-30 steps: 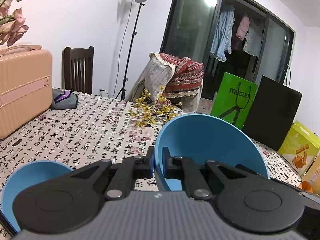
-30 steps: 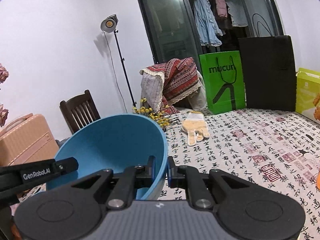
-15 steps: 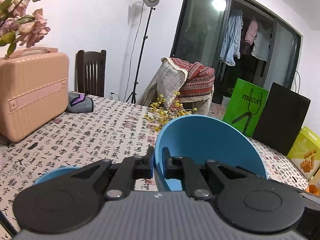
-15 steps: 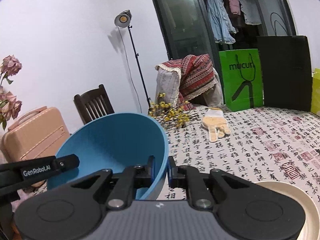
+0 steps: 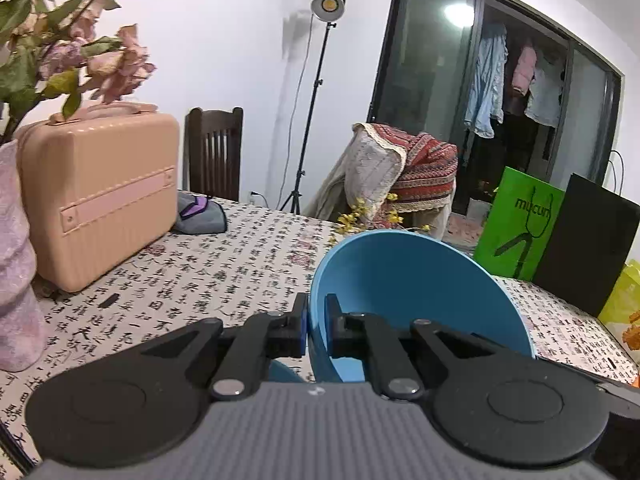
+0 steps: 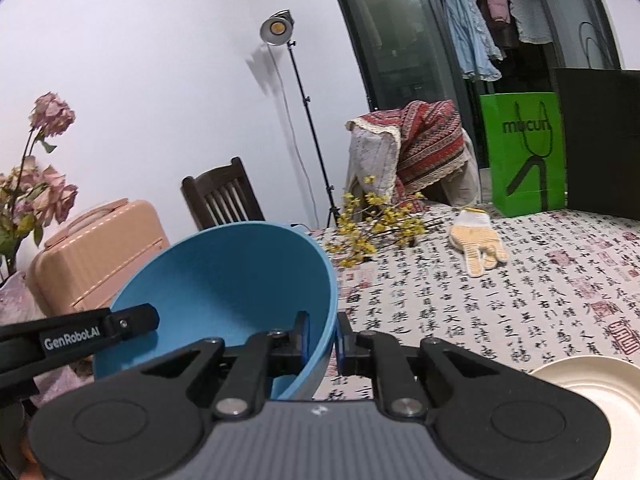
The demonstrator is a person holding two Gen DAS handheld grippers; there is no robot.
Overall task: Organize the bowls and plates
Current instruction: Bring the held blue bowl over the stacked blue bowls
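Both claws clamped on blue bowl rim, left claw, right claw. Keep level, lower squarely over second bowl below.

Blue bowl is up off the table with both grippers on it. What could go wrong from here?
1. Both the left gripper and the right gripper pinch only the thin rim of the blue bowl; it may slip or twist if the hands drift apart.
2. The cream plate sits close below the right gripper and could get knocked.
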